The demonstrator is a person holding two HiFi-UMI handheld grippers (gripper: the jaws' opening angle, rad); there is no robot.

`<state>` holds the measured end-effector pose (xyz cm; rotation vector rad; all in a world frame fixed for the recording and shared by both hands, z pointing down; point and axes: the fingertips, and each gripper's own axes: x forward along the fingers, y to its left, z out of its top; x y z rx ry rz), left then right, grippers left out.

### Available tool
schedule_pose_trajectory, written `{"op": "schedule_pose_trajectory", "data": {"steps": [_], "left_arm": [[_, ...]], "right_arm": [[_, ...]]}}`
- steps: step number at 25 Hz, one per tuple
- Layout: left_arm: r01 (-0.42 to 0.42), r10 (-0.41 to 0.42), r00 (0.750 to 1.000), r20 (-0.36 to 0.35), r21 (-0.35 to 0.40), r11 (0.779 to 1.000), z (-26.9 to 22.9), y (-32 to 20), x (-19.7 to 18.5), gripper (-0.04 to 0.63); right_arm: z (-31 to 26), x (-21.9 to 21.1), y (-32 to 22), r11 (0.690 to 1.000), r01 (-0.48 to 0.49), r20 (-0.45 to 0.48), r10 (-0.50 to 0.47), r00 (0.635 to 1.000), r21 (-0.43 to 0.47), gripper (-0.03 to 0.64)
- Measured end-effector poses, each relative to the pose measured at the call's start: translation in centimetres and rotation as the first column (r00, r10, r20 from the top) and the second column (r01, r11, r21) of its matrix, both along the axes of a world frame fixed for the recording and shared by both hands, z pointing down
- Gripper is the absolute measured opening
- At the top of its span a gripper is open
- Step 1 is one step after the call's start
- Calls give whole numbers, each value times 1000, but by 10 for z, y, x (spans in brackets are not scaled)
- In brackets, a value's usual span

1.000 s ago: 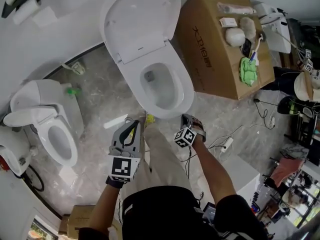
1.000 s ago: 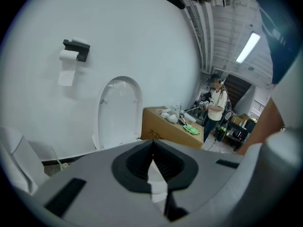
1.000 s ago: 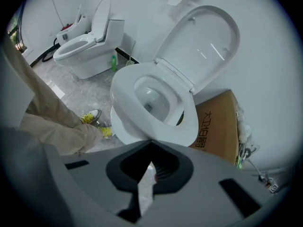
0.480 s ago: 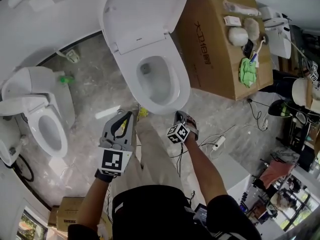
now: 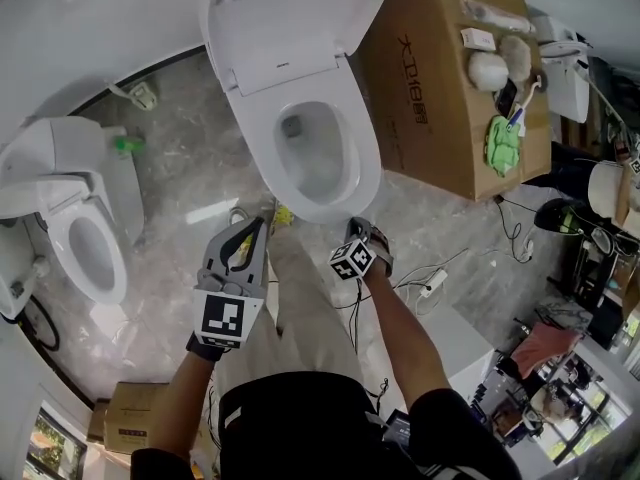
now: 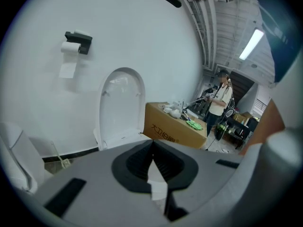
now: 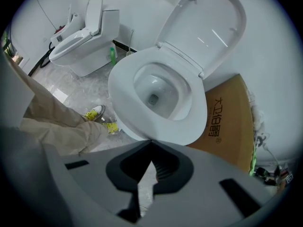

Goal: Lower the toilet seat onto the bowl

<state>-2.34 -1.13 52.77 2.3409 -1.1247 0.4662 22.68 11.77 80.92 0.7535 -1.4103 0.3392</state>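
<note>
A white toilet stands in the middle of the head view, its bowl (image 5: 318, 158) open. The toilet seat (image 5: 285, 18) is raised with the lid and leans back against the wall. My left gripper (image 5: 258, 230) is shut and empty just before the bowl's front left. My right gripper (image 5: 360, 230) is also shut and empty at the bowl's front right. In the left gripper view the shut gripper (image 6: 152, 142) points at the upright seat (image 6: 122, 108). The right gripper view looks past its shut gripper (image 7: 151, 143) at the bowl (image 7: 158, 96) and raised seat (image 7: 208, 22).
A big cardboard box (image 5: 440, 88) with small items on top stands right of the toilet. A second toilet (image 5: 70, 208) stands at the left. A toilet-paper holder (image 6: 75, 40) hangs on the wall. Cables (image 5: 430, 283) lie on the marble floor. My own leg and shoe (image 7: 97, 112) are below the bowl.
Both grippers have crept slightly nearer the front of the bowl, and the head view has shifted a little. Seat and jaws are unchanged.
</note>
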Motion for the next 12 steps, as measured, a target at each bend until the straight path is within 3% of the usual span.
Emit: {"op": "schedule_pose_trajectory", "data": {"steps": [4,12], "left_arm": [[13,-13,1000,8,-19,1000,10,-1,-3,11],[36,-35,999,26,-36,999,20,-7,-12,11]], "right_arm": [[12,2,-1,1000,17,-12,-17,1000,-24,-6],[27,4,6,997,-58,-10,58,998,-57,-6]]}}
